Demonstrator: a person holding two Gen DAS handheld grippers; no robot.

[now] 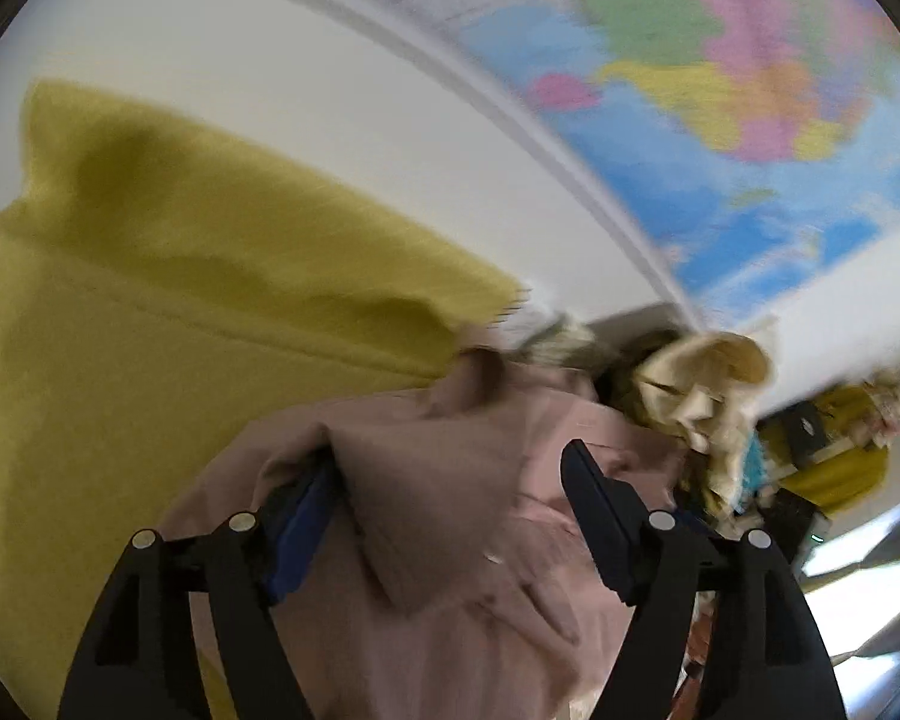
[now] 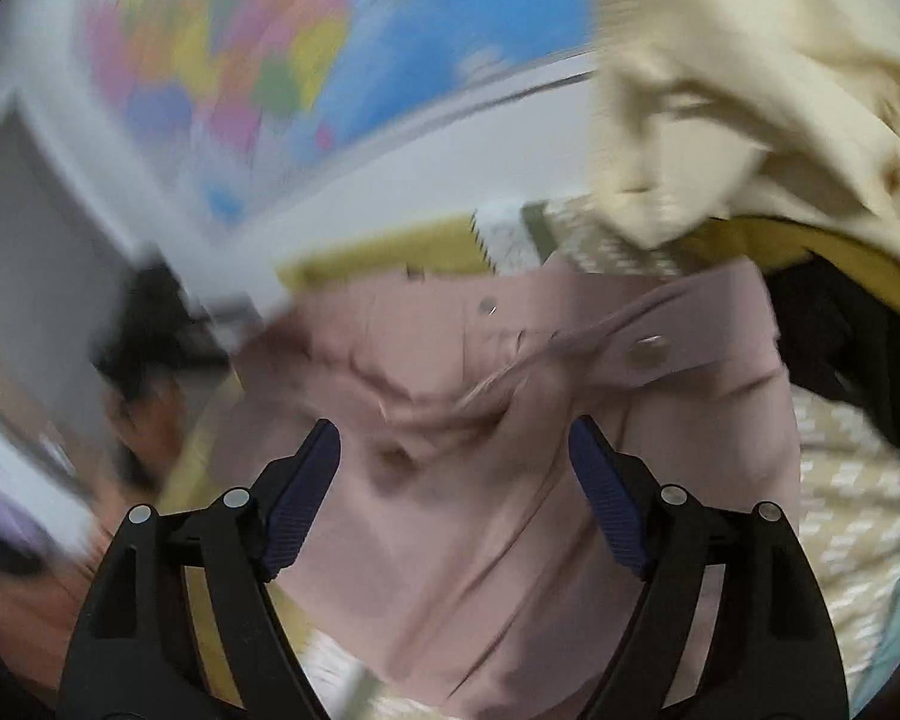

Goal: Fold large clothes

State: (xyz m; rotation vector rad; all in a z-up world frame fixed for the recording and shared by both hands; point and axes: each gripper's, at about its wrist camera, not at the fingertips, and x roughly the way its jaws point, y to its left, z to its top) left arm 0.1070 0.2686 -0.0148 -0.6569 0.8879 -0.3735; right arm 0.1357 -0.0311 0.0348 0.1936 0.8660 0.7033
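A dusty pink garment (image 1: 450, 480) with snap buttons lies crumpled in front of both grippers; it also shows in the right wrist view (image 2: 510, 420). My left gripper (image 1: 450, 468) is open, with pink fabric lying between its fingers and a fold draped over the left fingertip (image 1: 306, 492). My right gripper (image 2: 453, 450) is open just above the pink garment, its jaws wide apart and holding nothing. Both views are blurred by motion.
A yellow-green cloth (image 1: 150, 300) covers the surface at left. A cream garment (image 2: 720, 108) is piled at the right, also seen in the left wrist view (image 1: 708, 384). A coloured world map (image 1: 750, 90) hangs on the white wall. A patterned beige cloth (image 2: 840, 480) lies at right.
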